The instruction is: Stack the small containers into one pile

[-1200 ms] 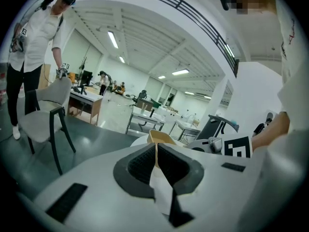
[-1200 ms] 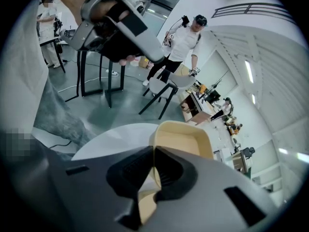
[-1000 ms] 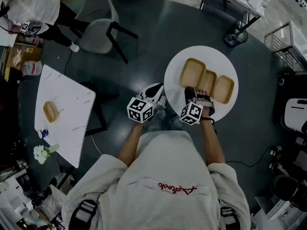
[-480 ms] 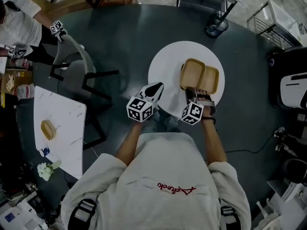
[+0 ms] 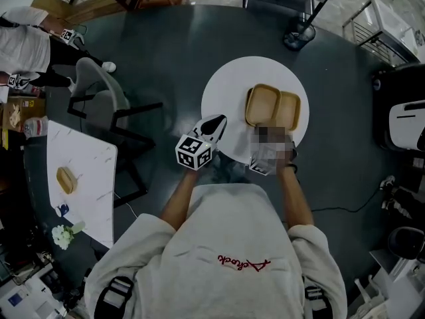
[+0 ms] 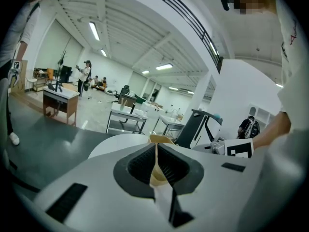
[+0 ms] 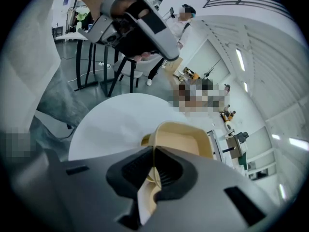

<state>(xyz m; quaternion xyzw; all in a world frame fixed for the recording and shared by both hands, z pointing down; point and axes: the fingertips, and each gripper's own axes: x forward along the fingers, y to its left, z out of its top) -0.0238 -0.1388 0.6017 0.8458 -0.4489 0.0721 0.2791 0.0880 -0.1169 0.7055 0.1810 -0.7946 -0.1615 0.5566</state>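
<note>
Right gripper [image 7: 153,167]: clenched on the near wall of a tan container [image 7: 181,140].
Tan containers [image 5: 263,104]: seen side by side on the white table [image 5: 226,92], right of its middle.
Left gripper [image 6: 156,164]: jaws pressed together, held at the table's near-left edge.

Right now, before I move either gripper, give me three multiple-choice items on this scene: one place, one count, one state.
1. The lone tan rectangular plastic container lies: A) in a sink B) on a shelf C) on the white marble-topped side table.
2. Tan containers showing side by side on the round white table: A) one B) two C) four.
3. The left gripper has its fingers: A) closed together B) spread wide C) clamped on a spoon.
Answers: C, it sits on the marble top; B, two rims adjoin in the head view; A, the left gripper view shows them meeting.
</note>
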